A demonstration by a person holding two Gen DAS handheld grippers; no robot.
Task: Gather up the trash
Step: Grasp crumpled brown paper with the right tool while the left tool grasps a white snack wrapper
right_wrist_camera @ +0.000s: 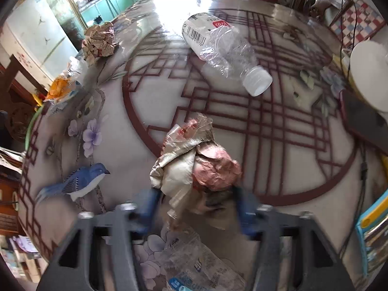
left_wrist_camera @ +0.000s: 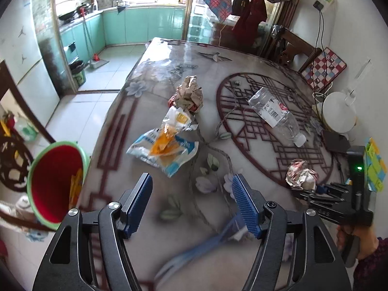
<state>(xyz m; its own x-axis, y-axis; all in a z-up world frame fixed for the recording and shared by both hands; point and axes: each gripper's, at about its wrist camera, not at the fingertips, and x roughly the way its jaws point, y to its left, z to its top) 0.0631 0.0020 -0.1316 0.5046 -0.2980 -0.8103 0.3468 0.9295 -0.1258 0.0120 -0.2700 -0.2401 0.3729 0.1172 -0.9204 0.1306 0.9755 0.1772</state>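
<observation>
Right gripper (right_wrist_camera: 195, 208) blurred, jaws straddling the crumpled pink-and-cream wrapper (right_wrist_camera: 194, 167) on the table (right_wrist_camera: 278, 169); pad contact too smeared to tell. Left gripper (left_wrist_camera: 191, 203) wide apart over bare tablecloth, nothing between its pads. Beyond it: torn blue-and-orange packets (left_wrist_camera: 165, 148), a crumpled paper ball (left_wrist_camera: 189, 94), a clear plastic bottle (left_wrist_camera: 276, 114) lying flat. Off the table's left edge, a red bin (left_wrist_camera: 55, 181), cut off in the right view. Under the right gripper only, a flattened clear wrapper (right_wrist_camera: 194, 264), partly hidden.

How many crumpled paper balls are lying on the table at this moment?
2. The brown crumpled ball lies toward the table's far side, beside the plastic wrappers. The pink-and-white crumpled ball lies near the front edge, between the right tongs. More could be hidden outside both views.
</observation>
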